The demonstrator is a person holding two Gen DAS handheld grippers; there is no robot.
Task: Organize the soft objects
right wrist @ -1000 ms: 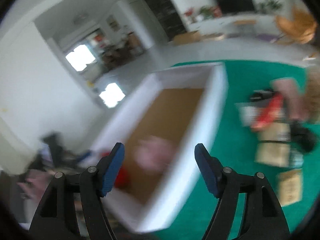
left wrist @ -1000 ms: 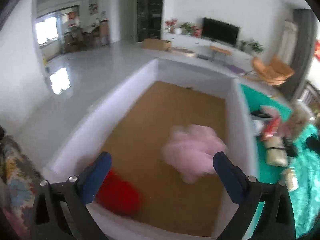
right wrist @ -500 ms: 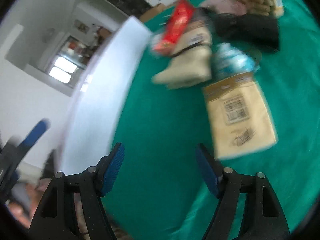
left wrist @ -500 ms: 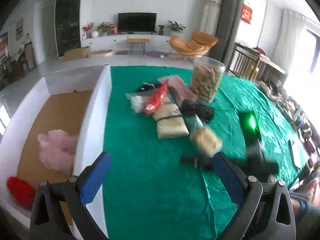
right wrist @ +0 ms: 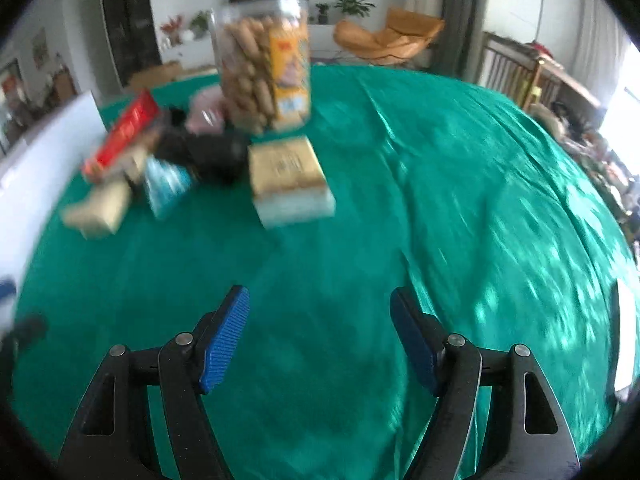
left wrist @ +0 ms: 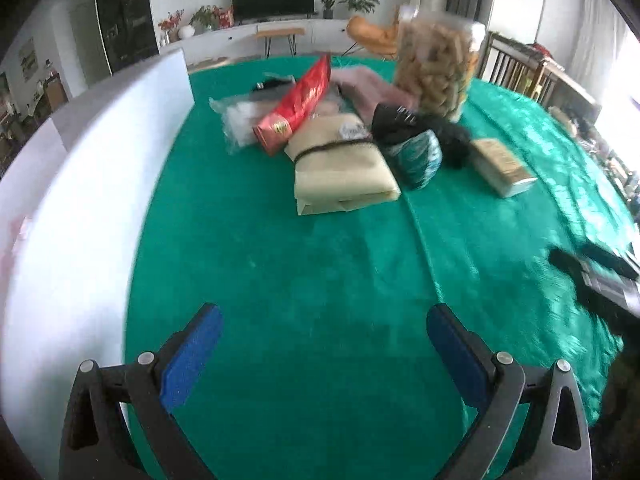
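Left wrist view: the left hand-held gripper (left wrist: 320,344) hangs over bare green cloth on the desk (left wrist: 320,264) with its jaws wide apart and nothing between them. To its left rises the white wall of the box (left wrist: 92,184); its inside is hidden from here, so what it already holds cannot be told. Ahead lies the pile yet to be sorted: a red packet (left wrist: 298,106), a clear bag (left wrist: 240,120), a beige bundle (left wrist: 340,164) tied with a dark band, a pink cloth (left wrist: 368,88), a black fuzzy item (left wrist: 424,128), a teal roll (left wrist: 418,152), a flat pack (left wrist: 502,166) and a snack jar (left wrist: 436,68).

Right wrist view: the right hand-held gripper (right wrist: 320,336) is likewise open and empty above the cloth. The flat pack (right wrist: 290,176) is the nearest item, well ahead of the pads, with the jar (right wrist: 266,64) behind it.

Judging from this, most of the sorting is left: every soft item in sight sits on the desk, outside the box, and neither gripper has picked one.
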